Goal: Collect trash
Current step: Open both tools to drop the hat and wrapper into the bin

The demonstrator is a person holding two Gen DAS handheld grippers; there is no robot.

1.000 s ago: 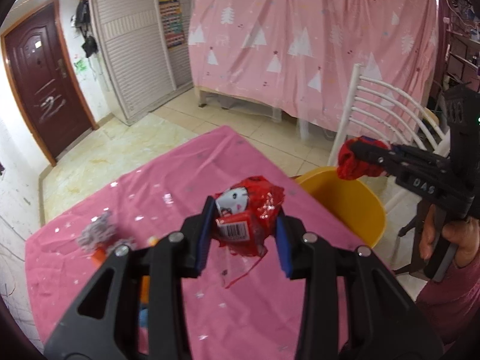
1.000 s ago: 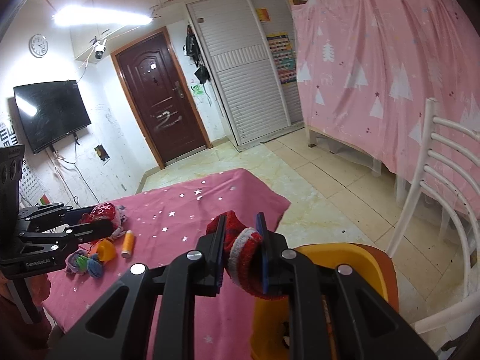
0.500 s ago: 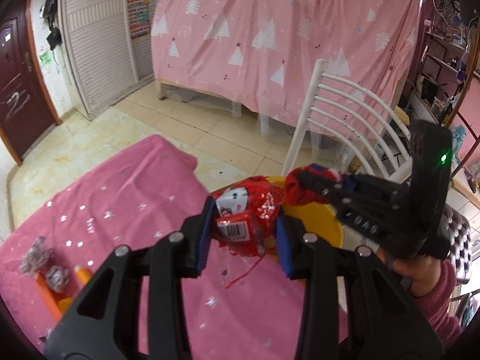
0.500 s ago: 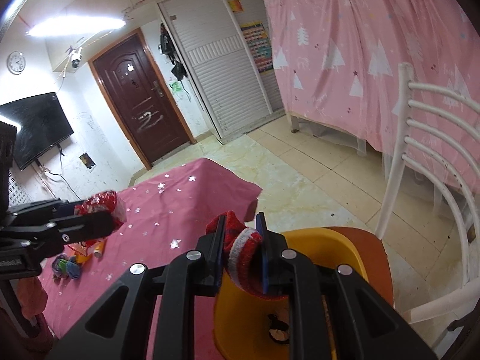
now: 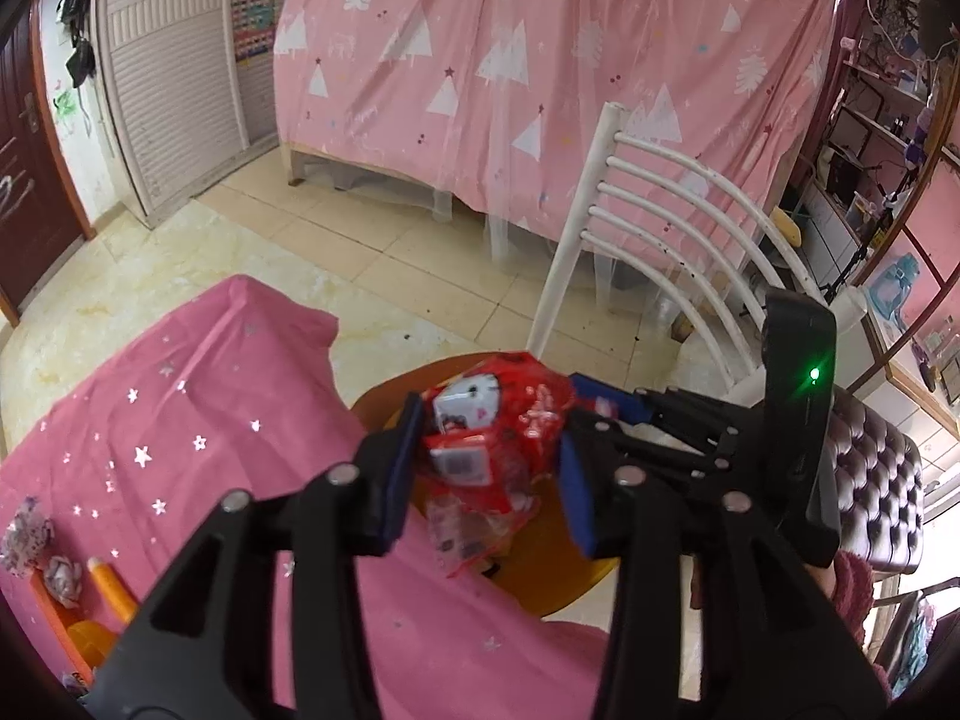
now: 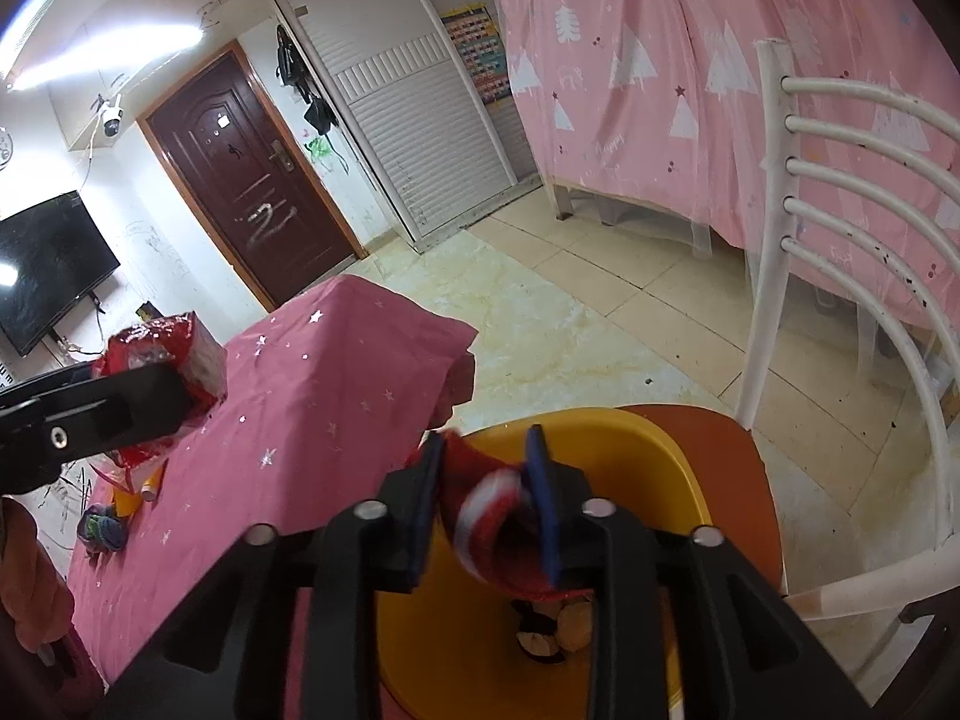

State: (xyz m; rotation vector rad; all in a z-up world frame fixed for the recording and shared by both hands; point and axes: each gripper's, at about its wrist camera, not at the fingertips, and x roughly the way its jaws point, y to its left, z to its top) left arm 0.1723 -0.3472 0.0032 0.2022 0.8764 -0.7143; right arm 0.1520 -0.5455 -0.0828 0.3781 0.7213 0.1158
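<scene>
Both pairs of fingers have just been opening above the yellow bin (image 6: 654,468). Inside the left gripper (image 5: 489,468) the red wrapper (image 5: 498,438) looks slack between parted pads; the right gripper (image 6: 483,501) likewise lets its red-and-white cloth (image 6: 492,504) sag. Best hold steady over the mouth, spreading wider until each piece drops inside, clear of the pink tablecloth (image 6: 312,420).

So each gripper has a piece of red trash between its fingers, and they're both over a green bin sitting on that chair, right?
Not quite: the bin is yellow, not green, as the right wrist view shows. The rest holds: the left gripper has the red wrapper between its fingers, the right gripper the red and white cloth.
</scene>
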